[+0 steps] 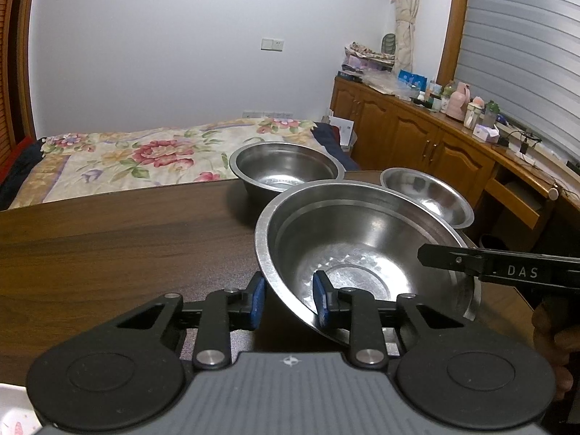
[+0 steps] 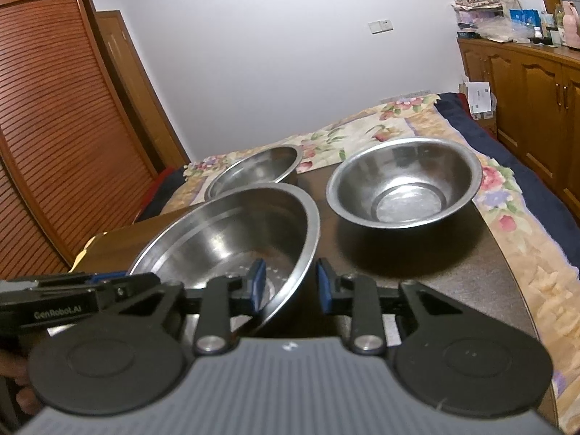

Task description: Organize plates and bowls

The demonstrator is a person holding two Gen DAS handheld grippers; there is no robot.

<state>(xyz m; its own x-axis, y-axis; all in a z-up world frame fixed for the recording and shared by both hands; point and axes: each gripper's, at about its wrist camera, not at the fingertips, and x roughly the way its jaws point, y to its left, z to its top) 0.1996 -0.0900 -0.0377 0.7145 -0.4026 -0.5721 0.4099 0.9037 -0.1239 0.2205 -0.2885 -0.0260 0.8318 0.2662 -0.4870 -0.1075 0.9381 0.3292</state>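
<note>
A wide steel bowl (image 1: 362, 239) (image 2: 224, 232) sits tilted at the near side of the dark wooden table (image 1: 108, 235) (image 2: 453, 282). My left gripper (image 1: 288, 284) straddles its left rim, one blue pad against the outer wall and the other inside, shut on it. My right gripper (image 2: 288, 275) clamps the opposite rim the same way. Its black finger (image 1: 446, 257) reaches over the rim in the left wrist view. Behind stand a deep steel bowl (image 1: 286, 166) (image 2: 261, 166) and a shallower steel bowl (image 1: 427, 192) (image 2: 402, 181), both upright and empty.
A bed with a flowered cover (image 1: 145, 152) (image 2: 380, 123) runs along the table's far edge. Wooden cabinets (image 1: 417, 137) (image 2: 525, 83) with bottles on top line the right wall. A slatted wardrobe (image 2: 54, 127) stands left. A person's hand (image 1: 554, 330) holds the right gripper.
</note>
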